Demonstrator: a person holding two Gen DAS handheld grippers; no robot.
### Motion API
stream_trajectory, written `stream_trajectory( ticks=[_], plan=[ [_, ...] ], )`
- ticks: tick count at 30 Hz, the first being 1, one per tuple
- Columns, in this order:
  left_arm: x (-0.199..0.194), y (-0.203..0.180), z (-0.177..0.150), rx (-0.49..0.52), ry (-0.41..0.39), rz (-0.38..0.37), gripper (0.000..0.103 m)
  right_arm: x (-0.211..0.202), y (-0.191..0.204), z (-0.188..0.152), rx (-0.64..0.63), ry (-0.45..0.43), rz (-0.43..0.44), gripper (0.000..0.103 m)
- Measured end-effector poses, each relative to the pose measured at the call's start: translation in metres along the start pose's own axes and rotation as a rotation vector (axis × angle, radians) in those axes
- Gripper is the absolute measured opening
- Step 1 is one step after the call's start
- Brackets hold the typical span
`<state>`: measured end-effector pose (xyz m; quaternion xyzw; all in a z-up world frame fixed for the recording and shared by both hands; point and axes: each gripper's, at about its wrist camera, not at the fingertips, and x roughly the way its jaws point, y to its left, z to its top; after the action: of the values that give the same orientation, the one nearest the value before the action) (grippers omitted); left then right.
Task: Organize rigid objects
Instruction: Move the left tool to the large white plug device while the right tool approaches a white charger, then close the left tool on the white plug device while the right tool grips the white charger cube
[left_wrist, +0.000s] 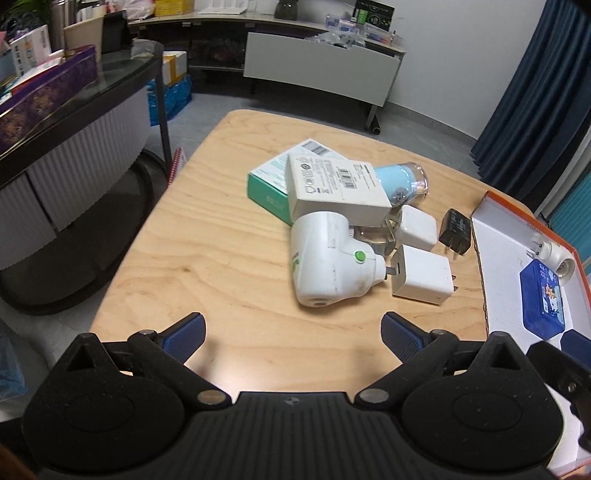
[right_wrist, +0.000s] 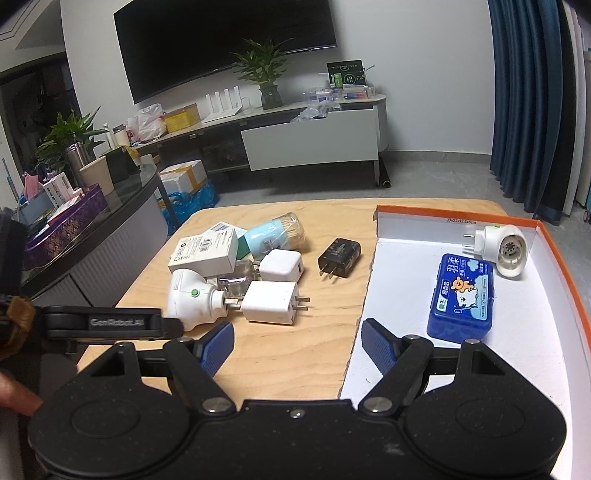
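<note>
A pile sits mid-table: a white plug-in device with a green button (left_wrist: 327, 258) (right_wrist: 192, 301), a white box (left_wrist: 338, 188) (right_wrist: 205, 253) over a teal box (left_wrist: 267, 186), a light-blue jar (left_wrist: 400, 181) (right_wrist: 275, 232), two white chargers (left_wrist: 423, 278) (right_wrist: 271, 302) (left_wrist: 417, 227) (right_wrist: 280, 265) and a black charger (left_wrist: 456, 230) (right_wrist: 340, 257). The orange-rimmed white tray (left_wrist: 498, 243) (right_wrist: 406, 295) holds a blue case (left_wrist: 543, 299) (right_wrist: 461, 299) and a white plug-in device (left_wrist: 554, 253) (right_wrist: 506, 249). My left gripper (left_wrist: 293, 336) is open before the pile. My right gripper (right_wrist: 297, 345) is open over the tray's left edge.
The wooden table (left_wrist: 221, 258) (right_wrist: 280, 354) has a rounded far edge. A dark glass counter (left_wrist: 74, 103) (right_wrist: 92, 218) with boxes stands to the left. A TV cabinet (right_wrist: 310, 144) lines the far wall, blue curtains (right_wrist: 532, 103) on the right. A hand (right_wrist: 14, 395) shows at lower left.
</note>
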<state>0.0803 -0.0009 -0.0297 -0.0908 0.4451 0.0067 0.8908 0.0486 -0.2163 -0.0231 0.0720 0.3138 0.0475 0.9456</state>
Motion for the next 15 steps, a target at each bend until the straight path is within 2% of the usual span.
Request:
stream_trajectory(
  ticks=[15],
  plan=[
    [0.045, -0.018, 0.01, 0.147, -0.026, 0.023, 0.101, 0.02, -0.007, -0.003, 0.017, 0.032, 0.003, 0.09]
  ],
)
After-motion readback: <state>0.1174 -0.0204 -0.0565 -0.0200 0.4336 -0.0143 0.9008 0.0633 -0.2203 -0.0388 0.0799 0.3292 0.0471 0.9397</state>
